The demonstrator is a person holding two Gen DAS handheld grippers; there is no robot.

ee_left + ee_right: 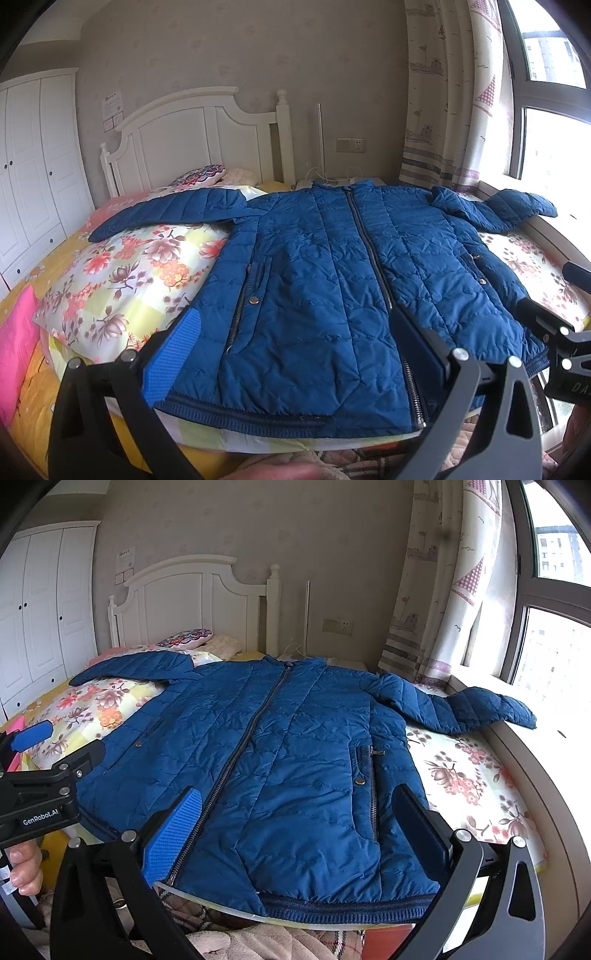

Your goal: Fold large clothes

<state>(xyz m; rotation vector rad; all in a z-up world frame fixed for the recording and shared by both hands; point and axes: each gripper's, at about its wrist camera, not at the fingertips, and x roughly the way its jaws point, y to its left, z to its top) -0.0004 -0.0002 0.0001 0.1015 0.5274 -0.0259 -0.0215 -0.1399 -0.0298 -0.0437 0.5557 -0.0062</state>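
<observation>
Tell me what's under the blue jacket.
The jacket lies spread on a floral quilt, which shows on both sides and below the hem. One sleeve reaches onto the windowsill. Whatever lies directly beneath the jacket's body is covered.

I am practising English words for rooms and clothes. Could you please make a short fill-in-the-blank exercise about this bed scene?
1. The blue jacket lies flat with its front zipper fully ____.
2. Both pairs of tongs, left and right, hover near the jacket's ____ edge.
3. One sleeve reaches onto the sill under the ____.
4. The quilt under the jacket has a ____ print.

Missing words: closed; bottom; window; flower
</observation>
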